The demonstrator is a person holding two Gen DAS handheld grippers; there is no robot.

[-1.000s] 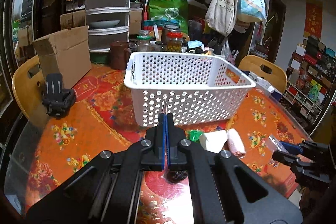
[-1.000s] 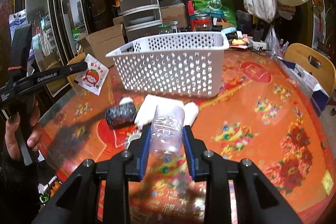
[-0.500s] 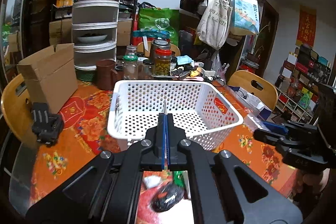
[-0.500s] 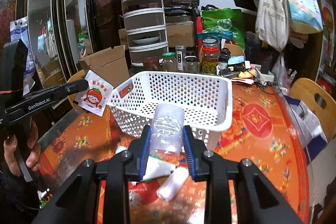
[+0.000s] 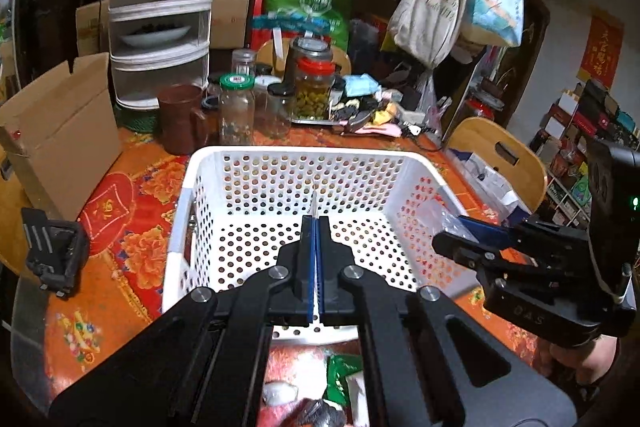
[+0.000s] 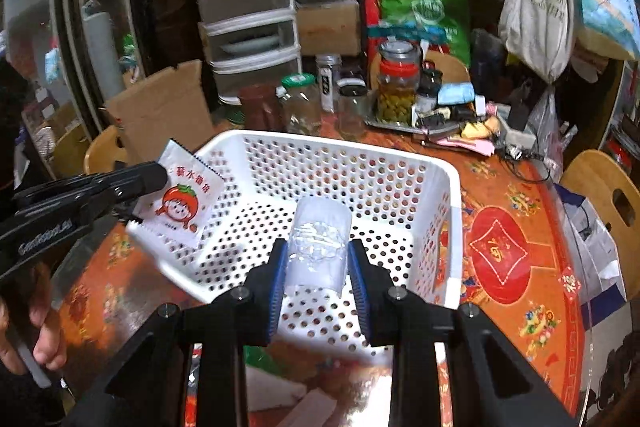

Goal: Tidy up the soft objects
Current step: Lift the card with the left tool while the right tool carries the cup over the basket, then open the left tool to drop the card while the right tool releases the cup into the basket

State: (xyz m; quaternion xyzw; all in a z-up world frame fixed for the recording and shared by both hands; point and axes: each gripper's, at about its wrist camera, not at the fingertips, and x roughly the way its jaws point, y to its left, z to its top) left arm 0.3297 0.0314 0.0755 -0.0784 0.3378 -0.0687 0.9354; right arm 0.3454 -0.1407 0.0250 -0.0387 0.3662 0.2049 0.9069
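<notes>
A white perforated basket (image 5: 208, 163) (image 6: 448, 187) stands empty on the red patterned table. My left gripper (image 5: 315, 227) is shut on a thin white packet with a tomato-face print (image 6: 182, 199), seen edge-on (image 5: 314, 201), held above the basket's left rim. My right gripper (image 6: 318, 259) is shut on a clear crumpled plastic wrap (image 6: 318, 243), held above the basket's near side; it shows at the right in the left wrist view (image 5: 472, 231). Several soft items (image 5: 340, 379) lie on the table under the grippers: a green packet, white pieces, a dark bundle.
Glass jars (image 5: 236, 107), a brown mug (image 5: 180, 119) and clutter stand behind the basket. A cardboard box (image 5: 60, 131) is at the left, a black holder (image 5: 52, 255) near the left edge. Wooden chairs (image 5: 496, 155) ring the table.
Both grippers have risen from near the table and moved forward over the basket, each still holding its item. The soft items on the table have dropped to the bottom of the views.
</notes>
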